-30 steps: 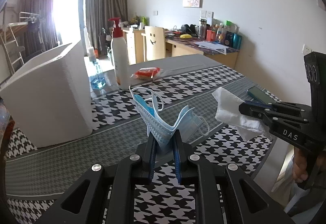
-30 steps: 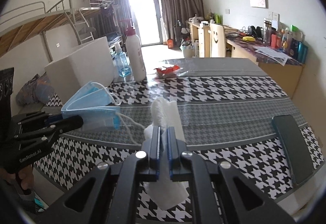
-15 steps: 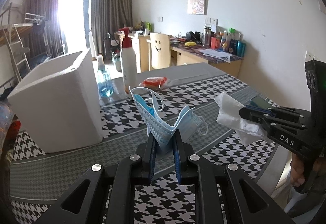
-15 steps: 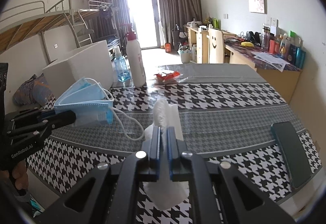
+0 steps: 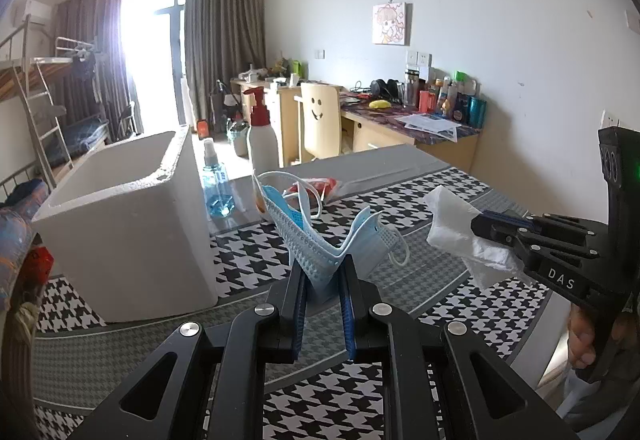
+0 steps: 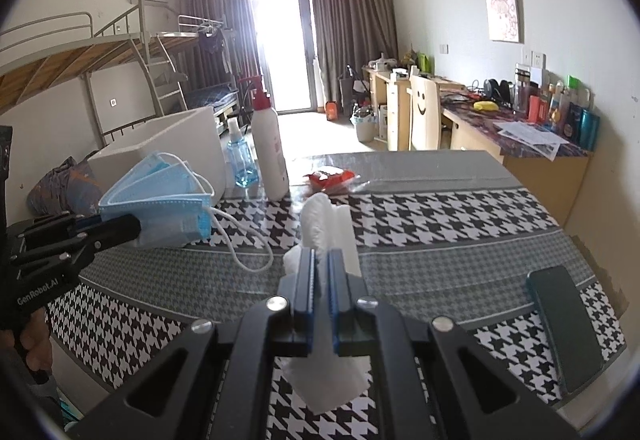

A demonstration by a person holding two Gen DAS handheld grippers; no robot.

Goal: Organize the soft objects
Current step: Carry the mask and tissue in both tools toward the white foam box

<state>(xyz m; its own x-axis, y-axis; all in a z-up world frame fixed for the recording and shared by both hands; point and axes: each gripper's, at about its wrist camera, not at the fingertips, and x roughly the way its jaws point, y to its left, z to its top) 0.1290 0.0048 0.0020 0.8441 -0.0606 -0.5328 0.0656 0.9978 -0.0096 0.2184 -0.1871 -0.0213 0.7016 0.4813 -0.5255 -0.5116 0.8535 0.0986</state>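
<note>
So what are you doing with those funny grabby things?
A person holds a gripper in each hand above the checkered table. The left gripper is shut on a bunch of blue face masks, and the right gripper is shut on a white tissue. An open white foam box stands on the table, left of the masks.

The blue face masks point(image 5: 320, 244) are bent and held up over the table. The white tissue point(image 6: 326, 224) is crumpled, held up too.
</note>
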